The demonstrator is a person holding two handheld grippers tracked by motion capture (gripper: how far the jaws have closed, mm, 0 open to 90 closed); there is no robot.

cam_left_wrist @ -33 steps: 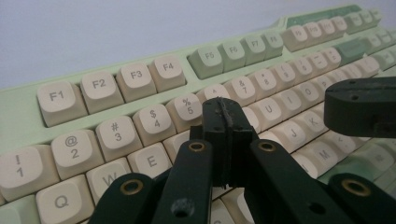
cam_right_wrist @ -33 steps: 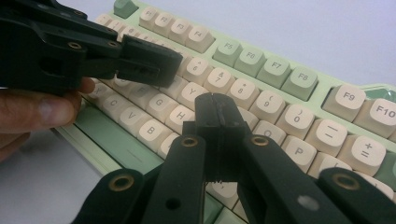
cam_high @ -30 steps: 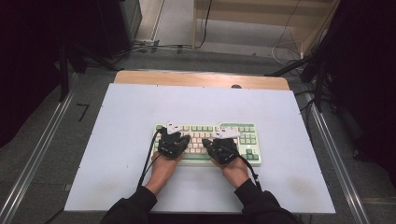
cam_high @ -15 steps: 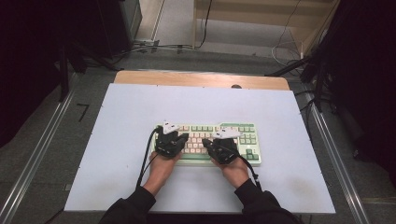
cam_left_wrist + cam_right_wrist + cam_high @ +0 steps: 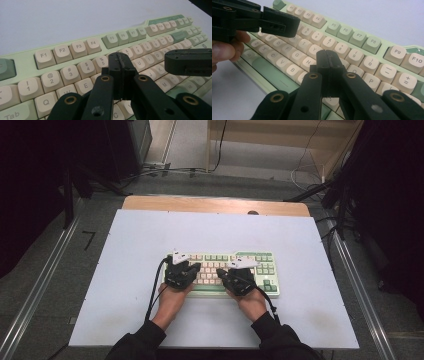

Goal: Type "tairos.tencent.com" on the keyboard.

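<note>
Two closed grippers poised over a keyboard [image 5: 260,265], typing apparently under way.
Left gripper [image 5: 121,62] above its middle letter rows, right gripper [image 5: 328,58] beside it; both jaw pairs pressed together, empty.

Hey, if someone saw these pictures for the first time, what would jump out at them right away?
First, the pale green keyboard with cream keys, lying near the middle of the white table. Next, the two black grippers over it: the left gripper above the keyboard's left part, the right gripper above its middle, both with fingers pressed shut and holding nothing. In the right gripper view its closed tip hangs over the letter keys.
</note>
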